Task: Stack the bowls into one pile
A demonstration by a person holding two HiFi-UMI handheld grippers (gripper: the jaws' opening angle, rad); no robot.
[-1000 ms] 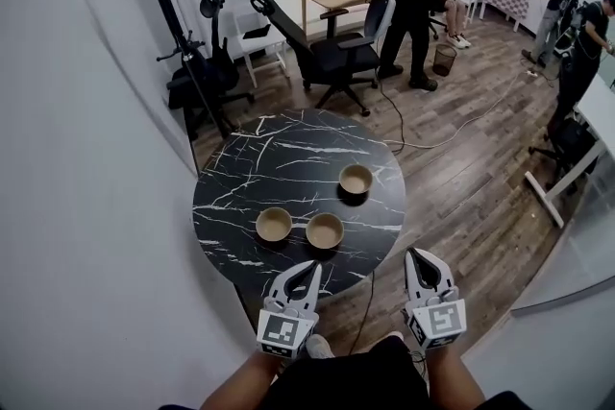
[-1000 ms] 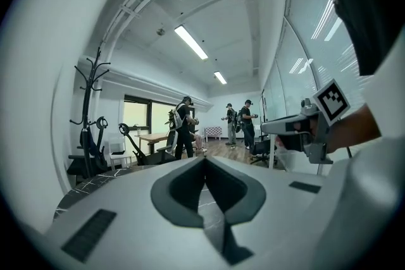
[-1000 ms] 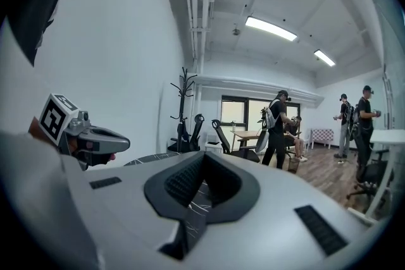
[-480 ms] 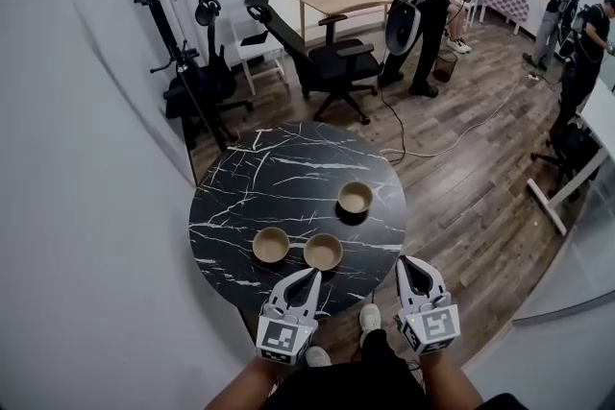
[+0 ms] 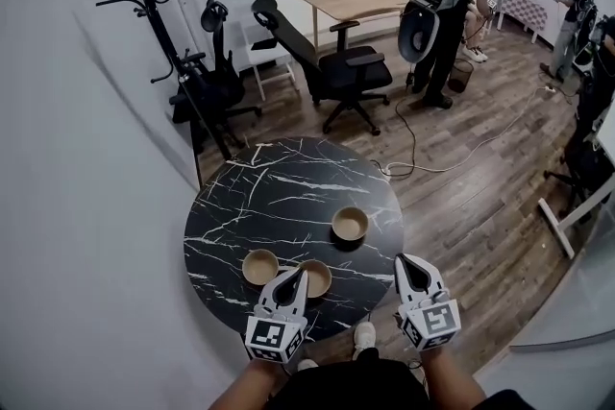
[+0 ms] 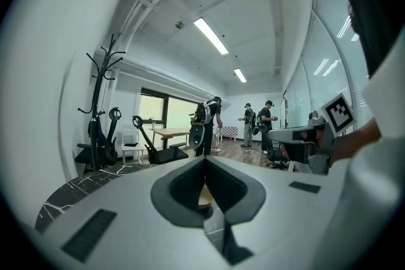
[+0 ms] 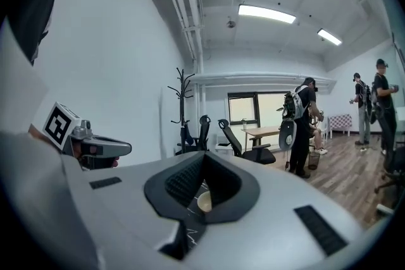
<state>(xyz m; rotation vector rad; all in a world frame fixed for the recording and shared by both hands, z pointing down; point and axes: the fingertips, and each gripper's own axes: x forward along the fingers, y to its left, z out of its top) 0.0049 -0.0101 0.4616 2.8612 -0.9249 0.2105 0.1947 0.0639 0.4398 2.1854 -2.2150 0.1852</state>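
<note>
Three tan bowls stand apart on the round black marble table [image 5: 250, 197]: one at the right [image 5: 350, 224], one at the near left [image 5: 260, 266], one at the near middle [image 5: 317, 279]. My left gripper [image 5: 296, 272] is shut and empty, its tip over the near-middle bowl's left rim. Shut and empty too, my right gripper [image 5: 411, 259] hangs beyond the table's near right edge. In the left gripper view the jaws [image 6: 205, 159] meet, with a bowl [image 6: 204, 198] showing in the gap below them. The right gripper [image 7: 204, 155] likewise frames a bowl [image 7: 204, 202].
A coat rack [image 5: 154, 10] and black office chairs [image 5: 346, 72] stand behind the table. A cable [image 5: 423, 158] runs across the wooden floor on the right. People [image 5: 452, 5] stand by a wooden desk [image 5: 365, 0] at the back. A white wall is at the left.
The person has stepped closer to the table. Both grippers have moved forward toward it; the left tip now overlaps the near-middle bowl. The bowls have not moved.
</note>
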